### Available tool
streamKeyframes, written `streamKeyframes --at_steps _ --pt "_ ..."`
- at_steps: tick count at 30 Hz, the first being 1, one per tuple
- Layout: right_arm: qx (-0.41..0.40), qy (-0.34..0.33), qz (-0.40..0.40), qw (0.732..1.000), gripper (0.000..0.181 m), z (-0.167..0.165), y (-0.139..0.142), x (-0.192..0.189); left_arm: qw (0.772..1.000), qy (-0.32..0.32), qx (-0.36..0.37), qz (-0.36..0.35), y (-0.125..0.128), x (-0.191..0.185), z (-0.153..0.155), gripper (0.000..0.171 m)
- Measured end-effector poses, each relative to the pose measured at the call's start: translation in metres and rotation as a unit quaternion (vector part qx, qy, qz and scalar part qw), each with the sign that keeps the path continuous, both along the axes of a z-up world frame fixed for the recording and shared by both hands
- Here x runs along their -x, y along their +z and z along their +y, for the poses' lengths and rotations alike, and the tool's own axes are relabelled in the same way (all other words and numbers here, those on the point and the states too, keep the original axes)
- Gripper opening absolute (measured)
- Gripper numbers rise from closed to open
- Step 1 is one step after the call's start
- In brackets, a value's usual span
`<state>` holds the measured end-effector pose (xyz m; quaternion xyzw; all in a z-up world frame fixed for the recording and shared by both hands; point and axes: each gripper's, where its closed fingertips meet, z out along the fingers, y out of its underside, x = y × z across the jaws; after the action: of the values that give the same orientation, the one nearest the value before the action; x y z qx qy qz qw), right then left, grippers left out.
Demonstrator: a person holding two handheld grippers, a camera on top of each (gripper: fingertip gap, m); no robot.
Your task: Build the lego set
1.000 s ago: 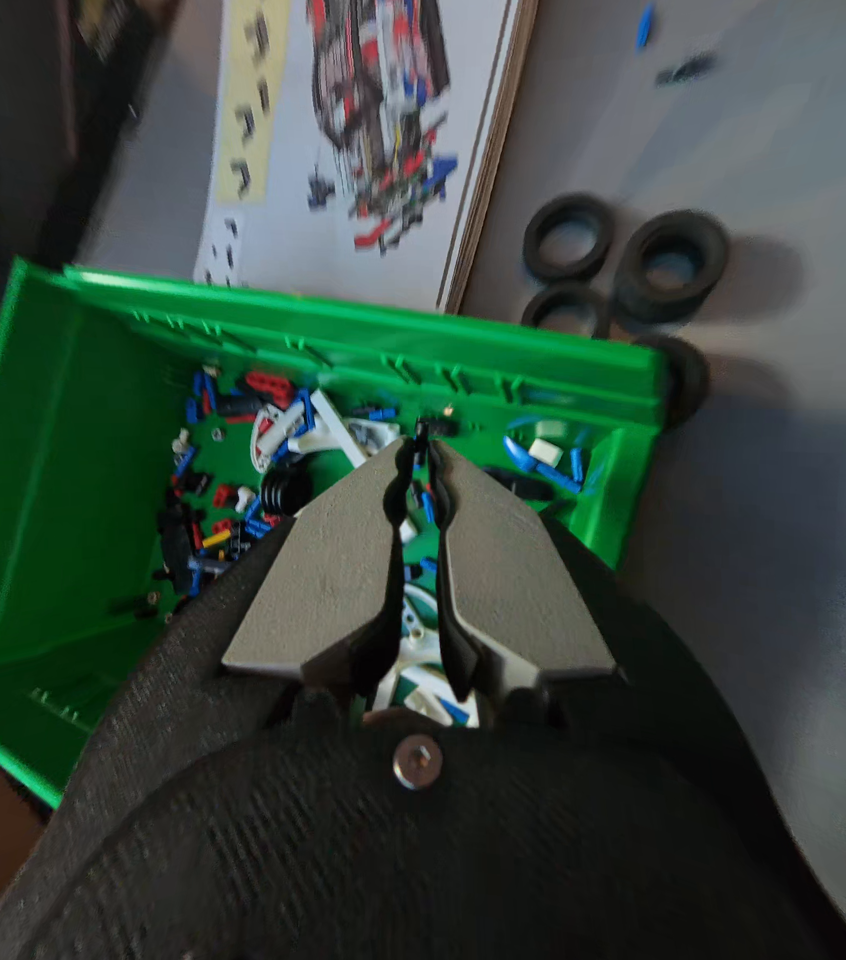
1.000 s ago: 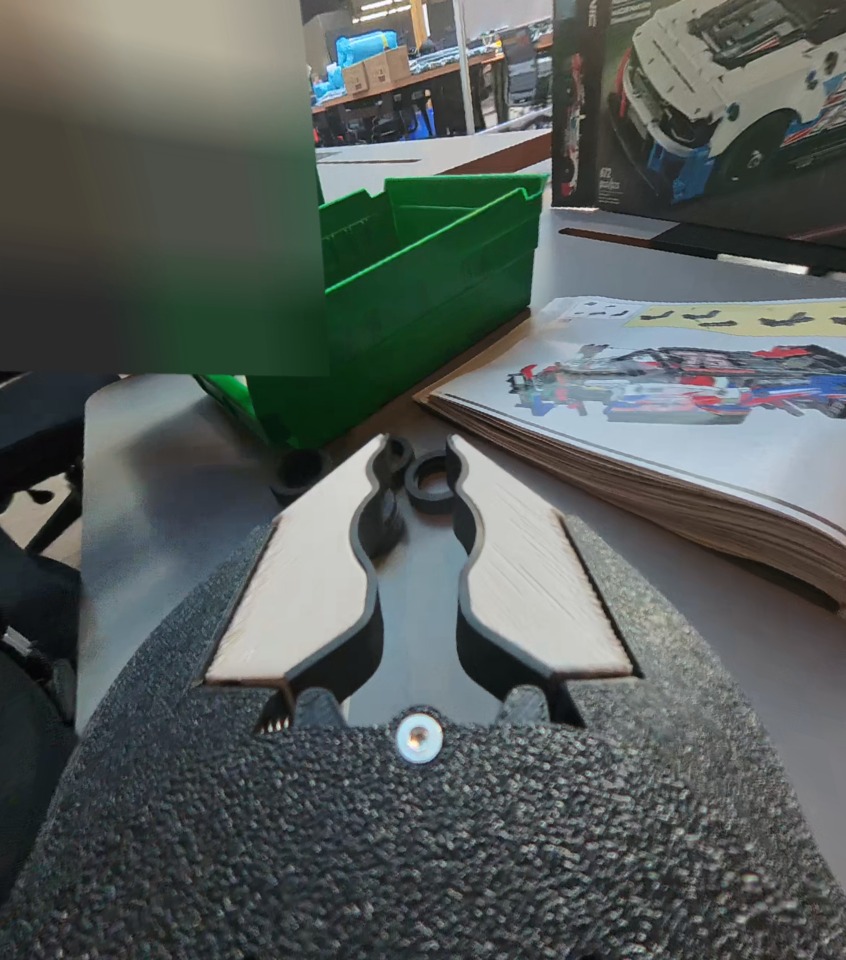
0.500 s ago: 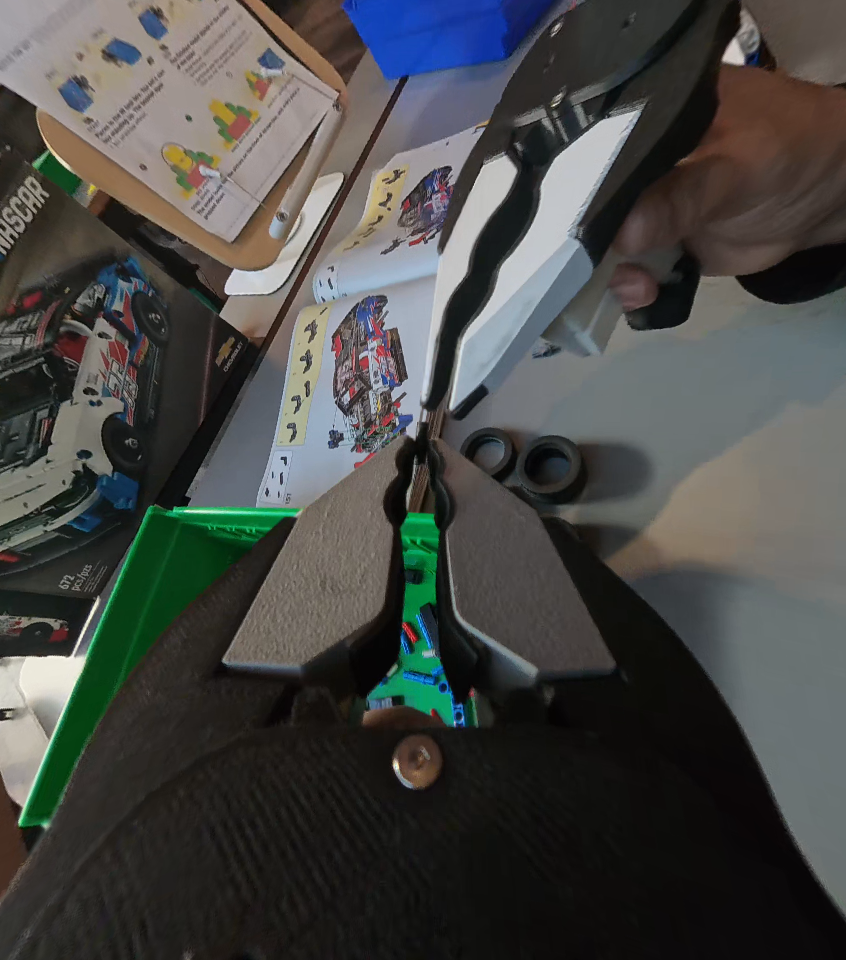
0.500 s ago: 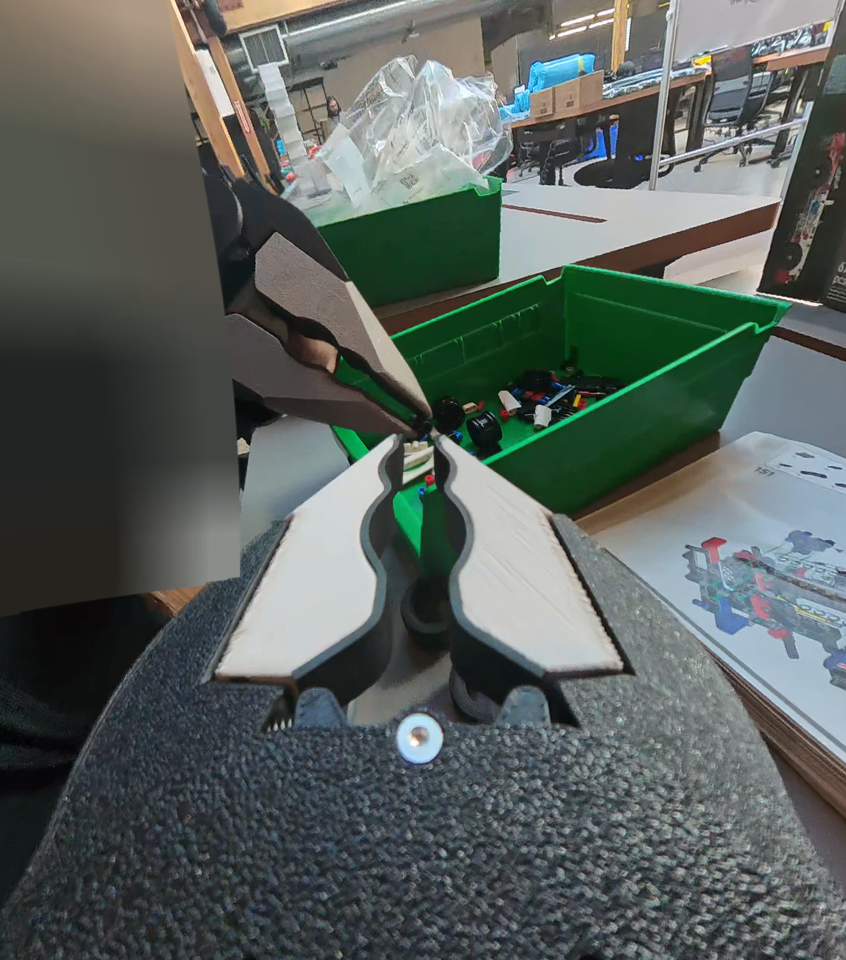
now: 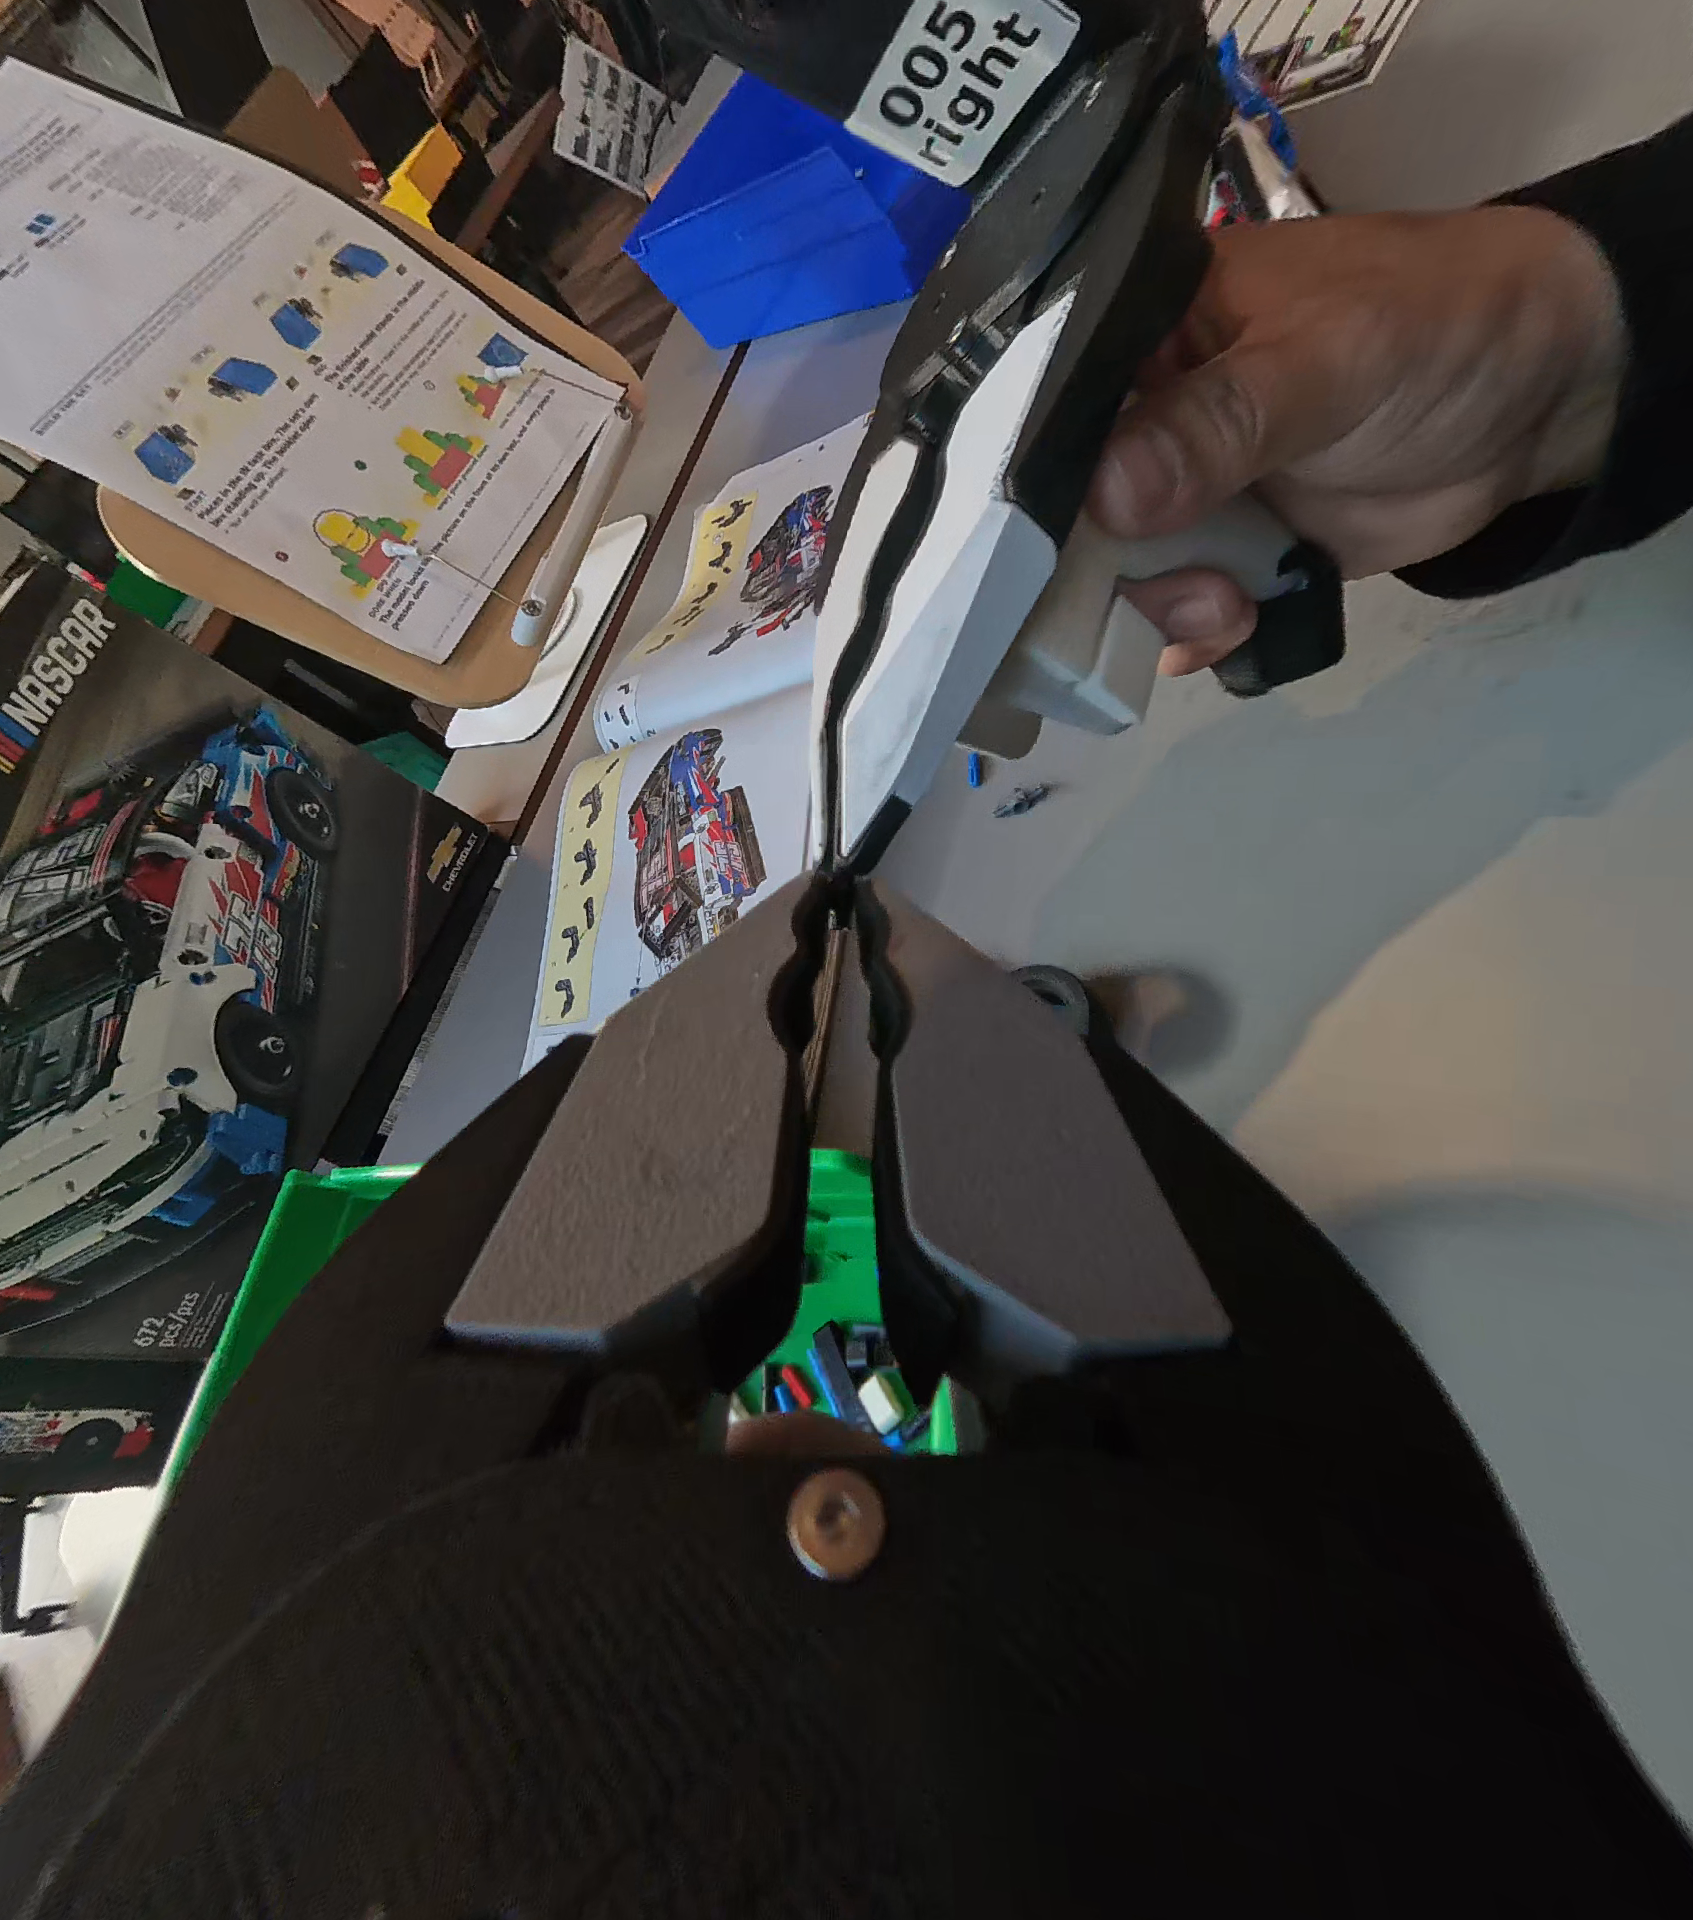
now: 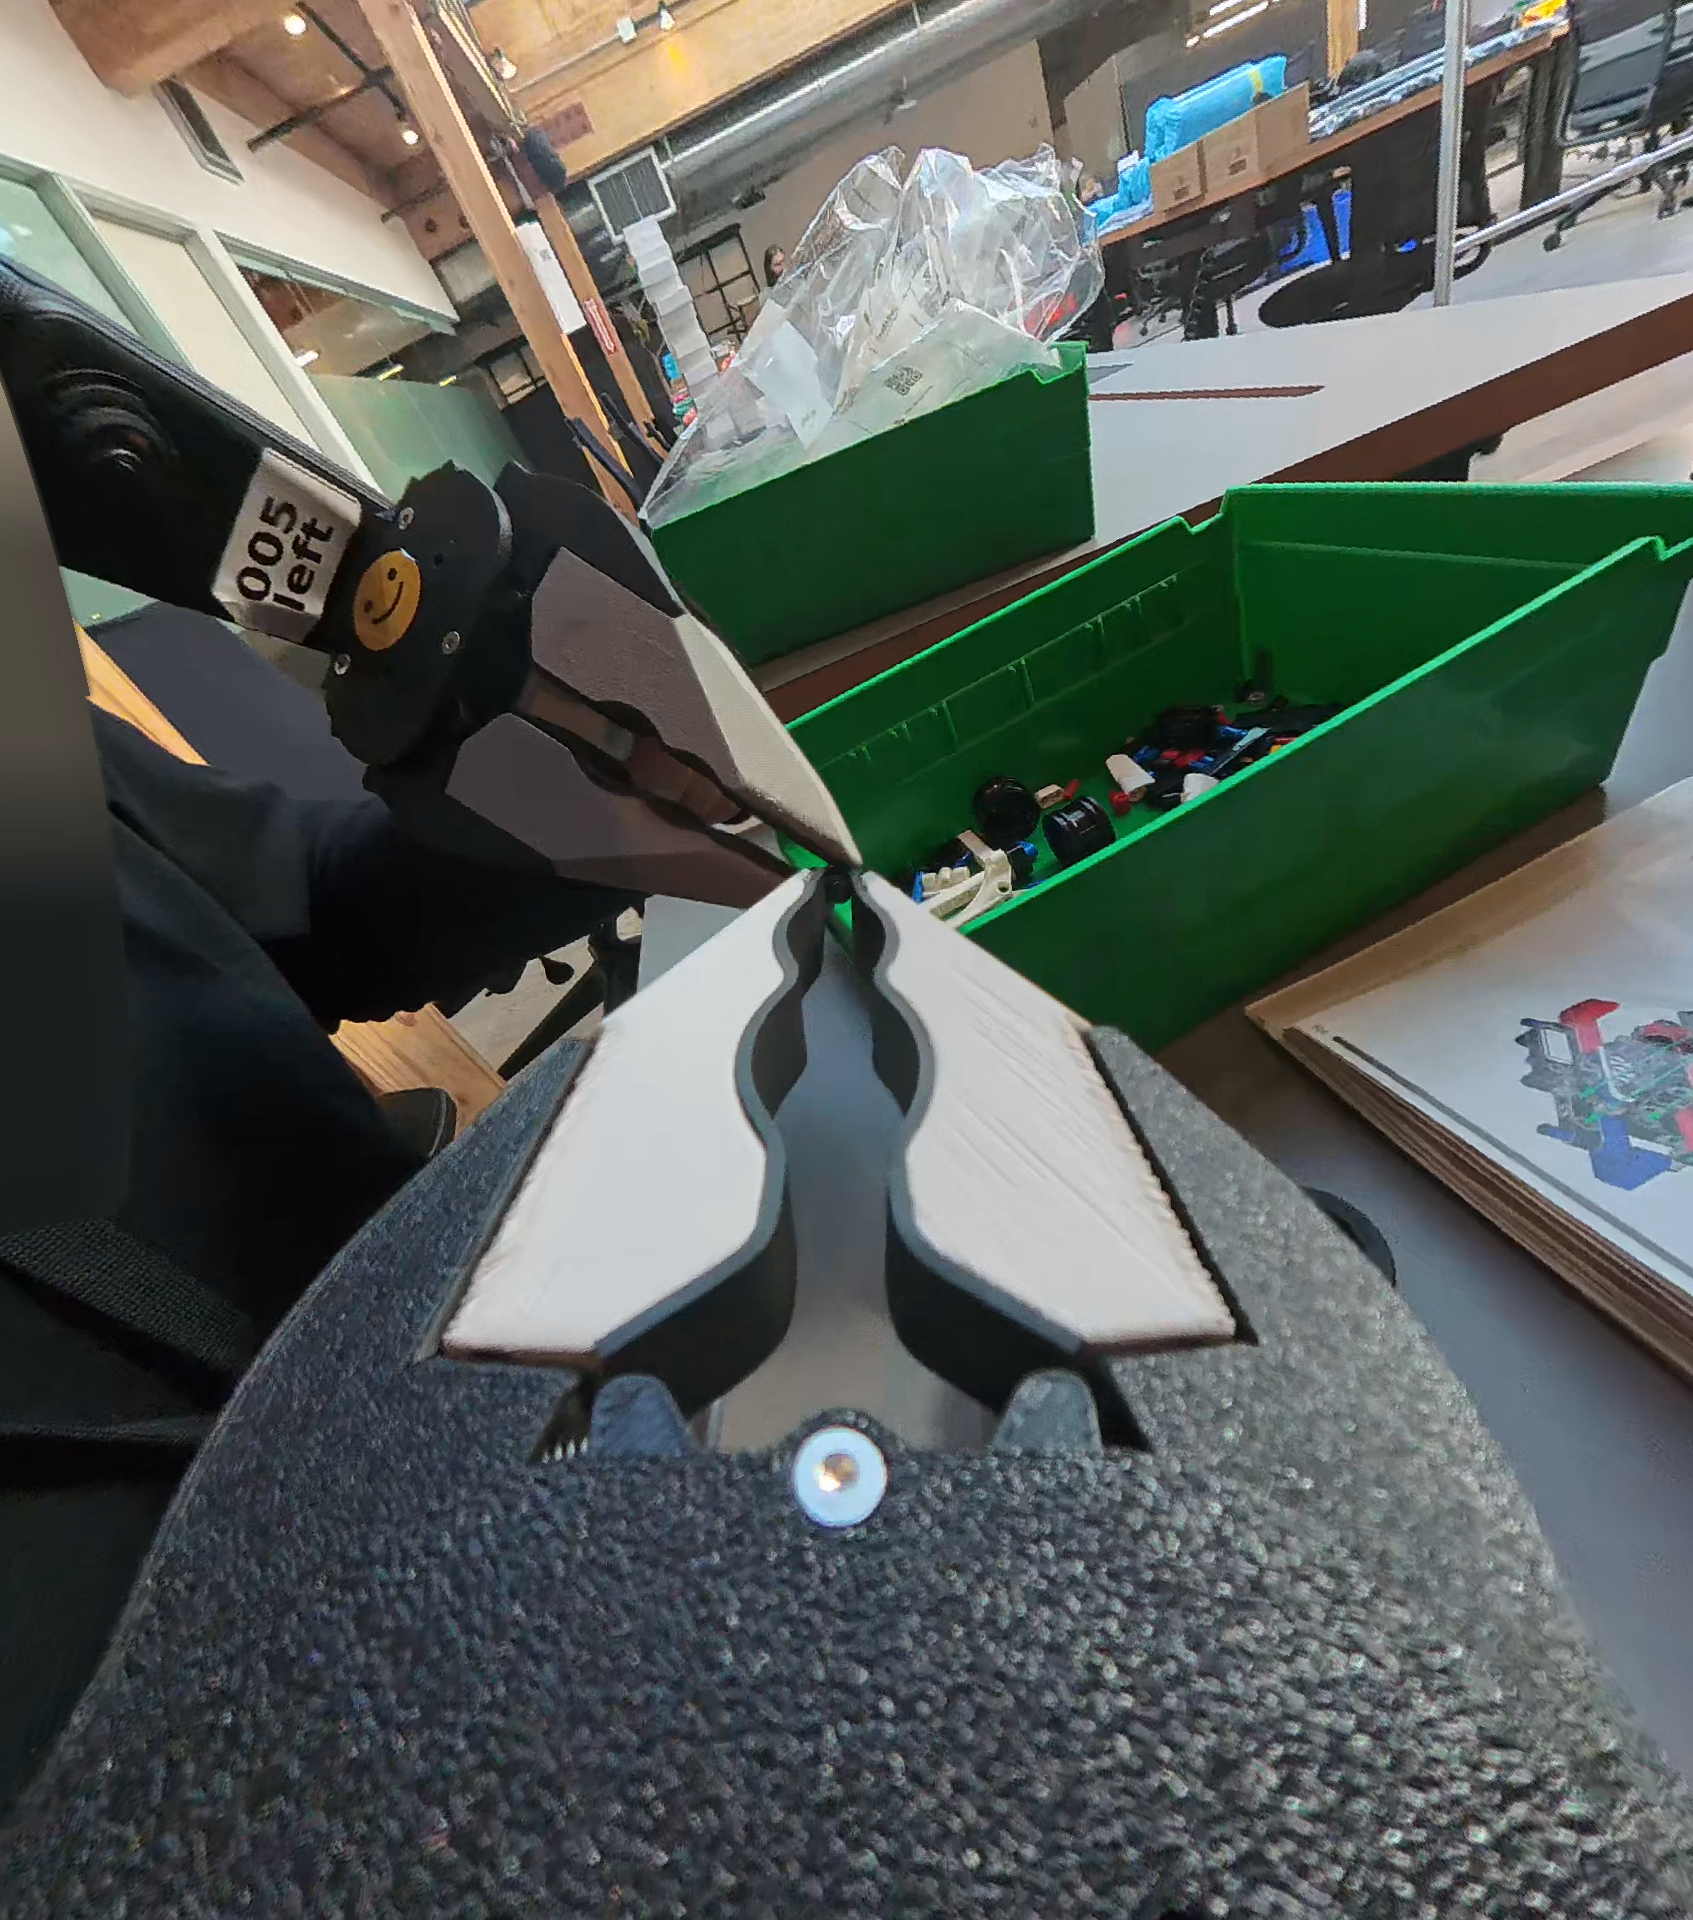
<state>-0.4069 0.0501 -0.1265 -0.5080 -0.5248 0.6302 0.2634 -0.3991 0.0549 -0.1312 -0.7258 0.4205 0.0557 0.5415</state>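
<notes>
Right wrist view: the left gripper (image 6: 826, 857) and right gripper (image 6: 837, 902) are held tip to tip above the bench (image 6: 1507, 1382) — both jaws clamped on a small black piece (image 6: 835, 886).

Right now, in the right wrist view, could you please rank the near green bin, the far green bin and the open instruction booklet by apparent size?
1. Near green bin, largest.
2. Open instruction booklet, cut off by the frame edge, so uncertain.
3. Far green bin, smallest, though farther away.
</notes>
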Motion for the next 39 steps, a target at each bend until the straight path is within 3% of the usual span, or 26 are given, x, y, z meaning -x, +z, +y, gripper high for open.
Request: streamKeyframes --at_steps 3,6,10,14,18,25,39 --pt "-0.025 -0.014 -0.022 0.999 0.004 0.006 -0.006 -0.011 0.997 -0.007 0.049 -0.051 -0.007 -0.010 0.000 0.000" --pt "-0.101 -0.099 -0.066 0.988 0.004 0.040 -0.026 -0.038 0.991 0.009 0.095 -0.096 -0.014 -0.007 0.002 0.012" --pt "-0.180 -0.179 -0.199 0.947 0.004 0.072 -0.097 -0.073 0.981 0.042 0.128 -0.137 -0.027 0.005 0.003 0.011" --pt "-0.279 -0.210 -0.260 0.900 0.004 0.078 -0.134 -0.081 0.964 0.123 0.179 -0.154 -0.051 0.017 0.013 0.012" --pt "-0.349 -0.243 -0.271 0.864 0.004 0.092 -0.139 -0.081 0.942 0.222 0.173 -0.181 -0.052 0.032 0.030 0.017" --pt "-0.367 -0.227 -0.283 0.857 0.004 0.090 -0.148 -0.075 0.925 0.336 0.114 -0.135 -0.053 0.052 0.057 0.025" --pt "-0.366 -0.221 -0.307 0.851 0.009 0.090 -0.157 -0.079 0.915 0.369 0.085 -0.140 -0.044 0.069 0.066 0.026"
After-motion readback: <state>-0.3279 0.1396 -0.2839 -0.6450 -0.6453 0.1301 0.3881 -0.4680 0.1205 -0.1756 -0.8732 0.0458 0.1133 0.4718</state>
